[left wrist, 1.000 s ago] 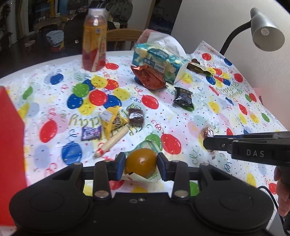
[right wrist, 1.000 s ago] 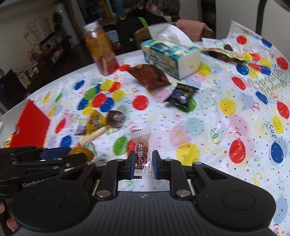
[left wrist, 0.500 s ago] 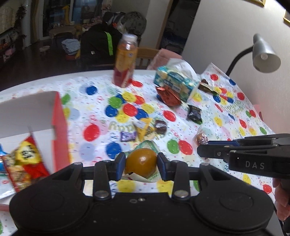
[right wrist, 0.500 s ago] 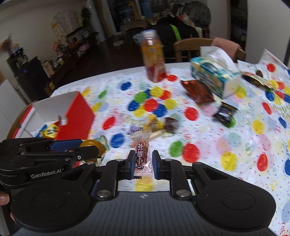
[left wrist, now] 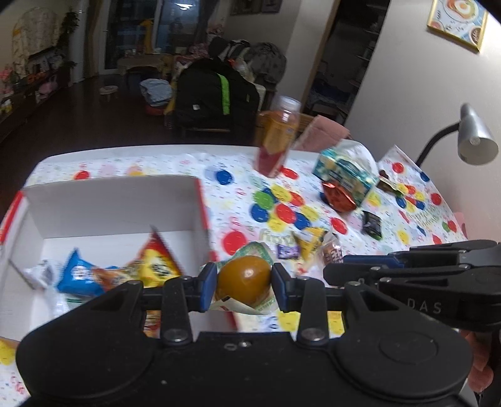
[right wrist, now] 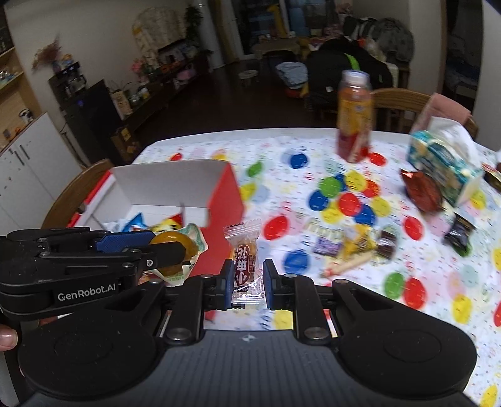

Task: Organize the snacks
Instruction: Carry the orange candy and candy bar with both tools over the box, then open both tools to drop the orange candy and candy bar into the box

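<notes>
Left gripper (left wrist: 244, 281) is clamped on an amber jelly cup (left wrist: 243, 278), held just right of the red-and-white box (left wrist: 109, 200); right gripper (right wrist: 247, 281) pinches a wrapped candy (right wrist: 245, 266), upright, farther right of that box.

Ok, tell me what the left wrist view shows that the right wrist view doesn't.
Only the left wrist view shows the desk lamp and the wall picture. Only the right wrist view shows the white cabinet and the clear-wrapped candy in the right claw. Both show the red box, the orange bottle and the jelly cup in the left claw.
</notes>
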Available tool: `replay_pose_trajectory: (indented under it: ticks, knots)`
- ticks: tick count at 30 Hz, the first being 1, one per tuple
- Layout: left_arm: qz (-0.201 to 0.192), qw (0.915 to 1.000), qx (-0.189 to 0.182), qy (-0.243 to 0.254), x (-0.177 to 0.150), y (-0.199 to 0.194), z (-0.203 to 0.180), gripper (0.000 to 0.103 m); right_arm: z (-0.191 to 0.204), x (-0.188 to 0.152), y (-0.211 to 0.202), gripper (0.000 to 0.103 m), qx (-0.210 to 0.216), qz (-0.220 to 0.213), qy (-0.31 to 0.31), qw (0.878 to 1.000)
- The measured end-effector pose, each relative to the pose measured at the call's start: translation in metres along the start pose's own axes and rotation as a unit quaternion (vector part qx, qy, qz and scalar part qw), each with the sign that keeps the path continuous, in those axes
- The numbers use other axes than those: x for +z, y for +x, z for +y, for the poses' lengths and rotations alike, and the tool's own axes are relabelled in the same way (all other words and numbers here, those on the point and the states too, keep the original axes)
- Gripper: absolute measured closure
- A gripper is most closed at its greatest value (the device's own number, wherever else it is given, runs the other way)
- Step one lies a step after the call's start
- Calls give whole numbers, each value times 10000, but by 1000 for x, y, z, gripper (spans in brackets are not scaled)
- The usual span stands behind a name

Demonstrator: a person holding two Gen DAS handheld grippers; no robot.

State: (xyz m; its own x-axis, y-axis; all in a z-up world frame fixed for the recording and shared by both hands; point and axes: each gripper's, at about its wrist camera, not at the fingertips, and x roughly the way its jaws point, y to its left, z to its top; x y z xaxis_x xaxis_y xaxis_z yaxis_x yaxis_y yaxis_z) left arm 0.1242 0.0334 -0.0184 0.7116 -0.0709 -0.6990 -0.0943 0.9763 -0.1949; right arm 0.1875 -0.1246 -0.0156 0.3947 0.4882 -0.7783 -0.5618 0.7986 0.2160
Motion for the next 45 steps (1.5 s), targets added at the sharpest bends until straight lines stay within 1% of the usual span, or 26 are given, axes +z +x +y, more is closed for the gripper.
replay_pose_trajectory:
  ticks: [9,14,18,25,30,35,40,45]
  knots:
    - [-209,9990,322,-210,5,-24,59,68,51,16,26,84,199,82,-192,9996]
    - [-272,9976,584,-269,9,-30,94,68,78,24,46,84,282,183,-279,9990]
    - [-237,9961,783,-343,10,-29,120,68,99,26,63,84,332,291,-344,9984]
    - [-65,9931,1089,-429,9,-17,158,68,134,26,94,84,510,531,-483,9961]
    - [30,9915,1227,-427,10,-6,176,68,154,25,121,84,508,683,-595,9946]
    - [166,9911,1229,-473,10,9,186,68,170,21,138,84,468,823,-741,9927]
    - [373,9923,1126,-347,4,22,187,68,170,17,145,84,443,891,-730,9924]
    - [553,9914,1134,-348,-2,32,188,68,170,15,151,84,378,927,-727,9923]
